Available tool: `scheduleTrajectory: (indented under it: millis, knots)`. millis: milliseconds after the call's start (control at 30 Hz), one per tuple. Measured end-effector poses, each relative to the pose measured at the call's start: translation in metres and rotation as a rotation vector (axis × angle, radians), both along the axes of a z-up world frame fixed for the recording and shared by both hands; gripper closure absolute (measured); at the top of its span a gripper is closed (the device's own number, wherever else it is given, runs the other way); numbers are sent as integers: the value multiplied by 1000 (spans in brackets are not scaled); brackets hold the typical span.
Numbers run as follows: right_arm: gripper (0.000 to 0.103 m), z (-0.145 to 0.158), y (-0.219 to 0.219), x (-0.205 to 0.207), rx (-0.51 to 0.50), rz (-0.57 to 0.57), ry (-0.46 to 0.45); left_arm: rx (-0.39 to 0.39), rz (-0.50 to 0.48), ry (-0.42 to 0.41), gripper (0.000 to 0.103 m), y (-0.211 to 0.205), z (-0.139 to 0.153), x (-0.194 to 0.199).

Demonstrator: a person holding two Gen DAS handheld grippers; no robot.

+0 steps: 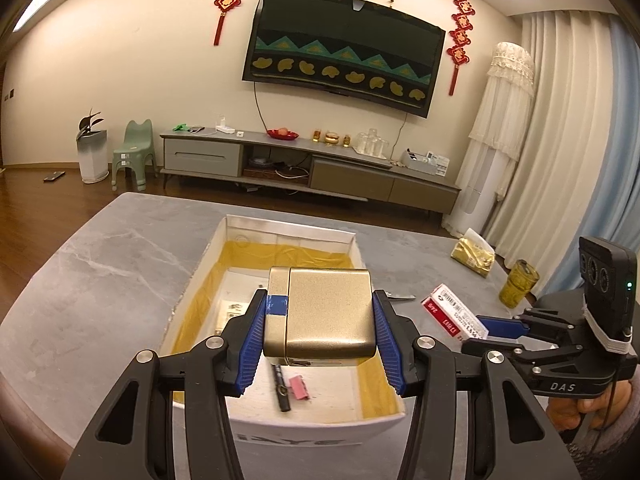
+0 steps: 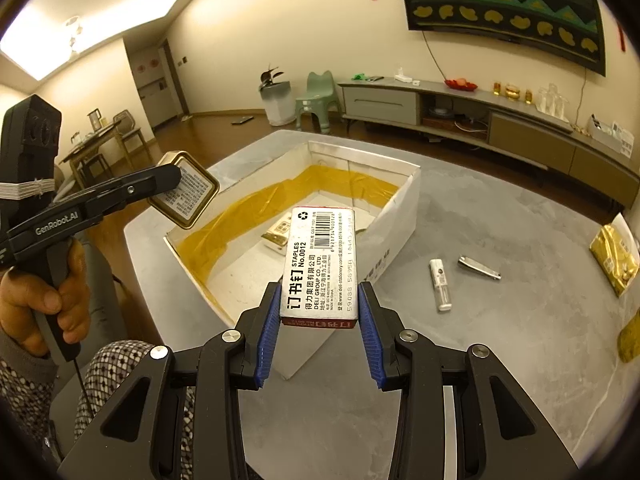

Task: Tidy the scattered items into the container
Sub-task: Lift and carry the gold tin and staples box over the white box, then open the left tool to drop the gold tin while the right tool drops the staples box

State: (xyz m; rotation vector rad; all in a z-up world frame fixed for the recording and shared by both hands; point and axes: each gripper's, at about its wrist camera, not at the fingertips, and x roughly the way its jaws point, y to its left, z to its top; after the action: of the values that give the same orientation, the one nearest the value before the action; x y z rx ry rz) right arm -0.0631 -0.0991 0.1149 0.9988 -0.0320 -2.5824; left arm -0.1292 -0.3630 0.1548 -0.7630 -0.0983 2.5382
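The left gripper (image 1: 320,322) is clenched on a gold tin (image 1: 324,312) and holds it in the air above the white box (image 1: 296,230), over the end of the box closest to the camera. The right gripper (image 2: 319,332) grasps a staples box (image 2: 320,264) by its short end, and this box hangs above the grey table (image 2: 500,340) at the near corner of the white box. A hand (image 2: 44,304) grips the handle of the left tool.

The right wrist view shows the bottom of the tin, where a printed label sits inside a gold rim. The left wrist view shows instead its plain top, with a strip of blue tape (image 1: 277,306) across the lid seam. Only the left view shows the near floor of the white box, where a black pen (image 1: 280,388) and a pink binder clip (image 1: 300,388) lie just beside each other. Only the right view shows a nail clipper (image 2: 478,267) and a small white tube (image 2: 440,285) lying on the table, near each other but apart.

The white box is lined with yellow film. The staples box is white with a barcode, the words "STAPLES No.0012" and a red end.
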Motion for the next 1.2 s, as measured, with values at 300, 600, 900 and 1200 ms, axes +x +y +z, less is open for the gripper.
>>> scheduleTrajectory:
  millis: [300,600,900,1200]
  knots:
    - [63,-3,-16,-17,22,21,-7,-33,-4,-21,51,-6,-12,-19]
    - [63,-6,-36,-38,66,47,-11,-83,-38,-54,51,-1,-28,-35]
    - [63,-15,-54,-59,128,80,-27,-160,-68,-97,51,3,-45,-52]
    - [63,-31,-77,-80,209,135,-58,-193,-80,-168,51,2,-64,-70]
